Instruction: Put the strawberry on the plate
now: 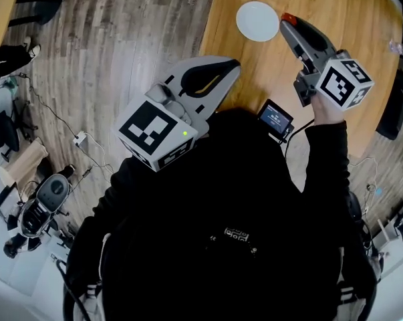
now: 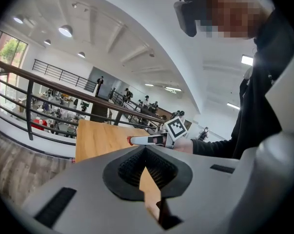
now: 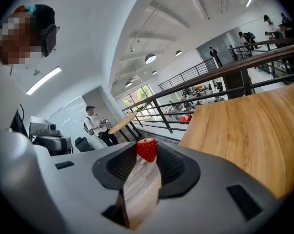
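Head view shows one white plate on one wooden desk. One red strawberry is pinched at the tip of the right gripper, just beside the plate's right edge. In the right gripper view, its jaws stand partly apart, clamped on the strawberry's sides. The left gripper, second of two, hangs over the desk's left edge. Its jaws meet at the tips, holding nothing.

A wooden table stands on plank floor beside a railing.
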`<state>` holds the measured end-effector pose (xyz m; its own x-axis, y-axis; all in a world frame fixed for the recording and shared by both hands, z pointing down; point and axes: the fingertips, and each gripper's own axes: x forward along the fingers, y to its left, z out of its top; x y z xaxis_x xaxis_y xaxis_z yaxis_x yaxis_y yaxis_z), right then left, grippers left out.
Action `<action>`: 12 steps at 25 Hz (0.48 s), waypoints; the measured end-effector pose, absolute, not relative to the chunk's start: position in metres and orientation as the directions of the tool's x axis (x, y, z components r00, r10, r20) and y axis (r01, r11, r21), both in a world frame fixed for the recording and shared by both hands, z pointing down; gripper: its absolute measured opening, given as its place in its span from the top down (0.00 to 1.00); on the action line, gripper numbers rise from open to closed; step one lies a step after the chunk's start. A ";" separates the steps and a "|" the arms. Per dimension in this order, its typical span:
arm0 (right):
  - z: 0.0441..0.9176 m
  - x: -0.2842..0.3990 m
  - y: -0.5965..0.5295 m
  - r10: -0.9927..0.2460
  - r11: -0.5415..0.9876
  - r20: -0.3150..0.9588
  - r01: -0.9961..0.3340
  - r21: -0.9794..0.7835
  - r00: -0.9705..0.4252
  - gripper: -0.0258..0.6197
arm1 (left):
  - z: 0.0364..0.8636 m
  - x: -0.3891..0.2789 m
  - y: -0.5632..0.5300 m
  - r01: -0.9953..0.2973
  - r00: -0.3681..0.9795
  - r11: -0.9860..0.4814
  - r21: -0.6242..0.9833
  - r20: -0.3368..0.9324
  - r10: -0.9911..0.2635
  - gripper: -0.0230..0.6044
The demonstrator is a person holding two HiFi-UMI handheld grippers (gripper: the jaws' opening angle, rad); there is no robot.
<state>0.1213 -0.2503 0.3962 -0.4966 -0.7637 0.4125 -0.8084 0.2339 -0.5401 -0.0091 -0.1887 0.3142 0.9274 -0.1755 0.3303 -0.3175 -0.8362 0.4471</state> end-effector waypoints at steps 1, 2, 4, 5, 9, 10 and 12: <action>0.401 0.123 -0.252 -0.757 0.229 0.424 -0.810 -0.540 -0.497 0.74 | 0.314 -0.010 -0.190 -0.324 0.927 -0.833 0.449 0.328 -0.183 0.96; 0.405 0.125 -0.254 -0.753 0.226 0.432 -0.811 -0.539 -0.497 0.74 | 0.313 -0.011 -0.190 -0.328 0.927 -0.831 0.449 0.324 -0.191 0.96; 0.414 0.126 -0.253 -0.747 0.222 0.443 -0.815 -0.536 -0.495 0.74 | 0.314 -0.013 -0.187 -0.335 0.926 -0.829 0.448 0.319 -0.202 0.96; 0.421 0.126 -0.251 -0.744 0.218 0.450 -0.816 -0.535 -0.494 0.74 | 0.316 -0.015 -0.184 -0.339 0.925 -0.827 0.449 0.320 -0.206 0.96; 0.455 0.132 -0.245 -0.708 0.189 0.503 -0.819 -0.542 -0.496 0.74 | 0.322 -0.021 -0.178 -0.373 0.913 -0.805 0.462 0.335 -0.231 0.96; 0.463 0.136 -0.244 -0.701 0.180 0.516 -0.823 -0.539 -0.492 0.74 | 0.324 -0.021 -0.176 -0.379 0.912 -0.801 0.463 0.335 -0.238 0.96; 0.479 0.143 -0.240 -0.688 0.167 0.542 -0.832 -0.529 -0.483 0.74 | 0.326 -0.022 -0.170 -0.389 0.909 -0.795 0.465 0.334 -0.250 0.96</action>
